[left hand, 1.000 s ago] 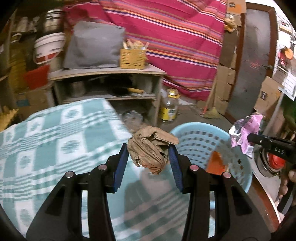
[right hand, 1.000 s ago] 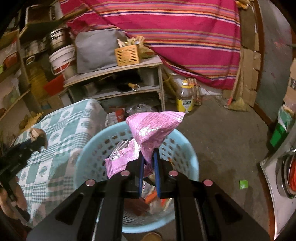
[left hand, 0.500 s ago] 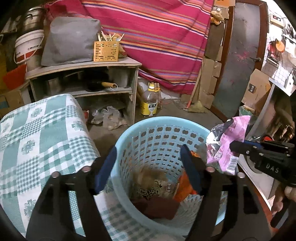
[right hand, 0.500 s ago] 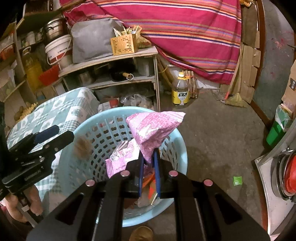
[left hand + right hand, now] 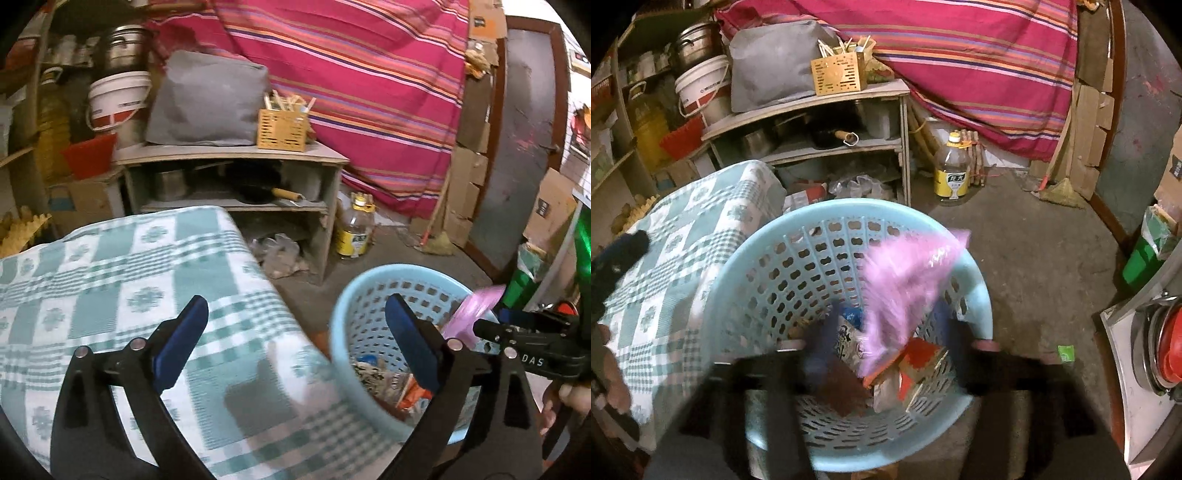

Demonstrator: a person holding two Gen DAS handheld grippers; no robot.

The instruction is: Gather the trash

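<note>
Left gripper: your left gripper (image 5: 295, 328) stands with its jaws spread wide; they have just been opening, and nothing is between the blue pads (image 5: 181, 345).
Under the left gripper: one finger hangs over the green-checked tablecloth (image 5: 110, 266), the other over the near rim of the blue laundry-style basket (image 5: 338, 325).
Right gripper: your right gripper (image 5: 886, 343) is blurred in its own view, but its fingers stand apart; its jaws have just been opening.
Pink wrapper: the pink wrapper (image 5: 905, 284) sits blurred in the gap between the right fingers, over the basket's mouth; no pad presses on it. From the left wrist view it shows as a pink streak (image 5: 476, 310) at the basket's far rim, just beside the right gripper's tip.
Basket: it stands on the floor against the cloth-covered table, and already holds trash (image 5: 916, 369): red and orange packets, a dark brown piece, printed wrappers.
Your hand: fingers (image 5: 574, 395) show on the right gripper's handle at the picture's edge.
Further out: a wooden shelf unit (image 5: 229, 157) with a grey bag (image 5: 207, 103) and a yellow slotted box (image 5: 282, 129) on top; an oil bottle (image 5: 951, 171) on the floor; a striped pink cloth (image 5: 362, 74) behind.
</note>
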